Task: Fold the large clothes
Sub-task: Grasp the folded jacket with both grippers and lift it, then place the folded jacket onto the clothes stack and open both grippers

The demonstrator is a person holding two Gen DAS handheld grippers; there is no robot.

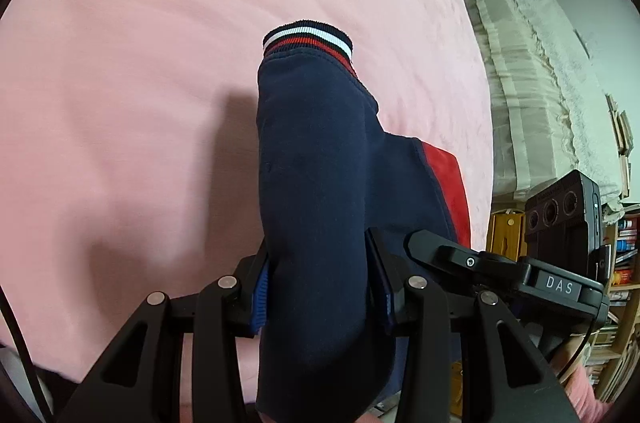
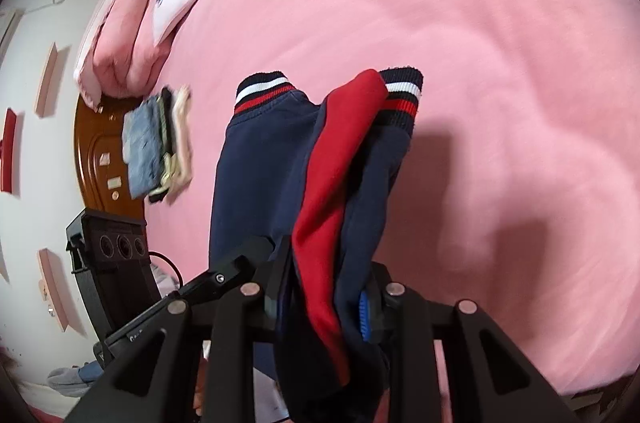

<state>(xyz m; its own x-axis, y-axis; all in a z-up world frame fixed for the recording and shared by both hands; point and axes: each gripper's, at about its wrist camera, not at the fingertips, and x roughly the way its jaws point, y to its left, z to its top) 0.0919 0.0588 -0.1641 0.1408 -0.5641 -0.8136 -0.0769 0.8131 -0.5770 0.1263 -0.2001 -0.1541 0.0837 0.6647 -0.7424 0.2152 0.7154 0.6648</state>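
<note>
**Jacket lifted by both grippers, ready for the fold**

In my left hand, the left gripper [image 1: 320, 287] is closed on a thick part of the jacket [image 1: 316, 183]. The navy cloth fills the space between the two fingers and hangs forward from them, down to a striped cuff [image 1: 308, 41] that is above the pink bed [image 1: 140, 63]. I think this part is a sleeve, but I cannot say it for sure.

In my right hand, the right gripper [image 2: 324, 299] also holds the jacket [image 2: 260, 163], and here a red panel [image 2: 340, 163] and navy layers are bunched together between the fingers. Two striped cuffs hang at the far end. At the left side of this view, a small pile of folded clothes [image 2: 156, 151] lies near the edge of the bed [image 2: 480, 43].

I judge that the step in hand is the lifting of the garment, before it is spread out. The next move calls for pulling my two hands apart so the cloth opens, then laying it flat on the bed. The bunched layers on the right may stay twisted, so I should watch them.
</note>
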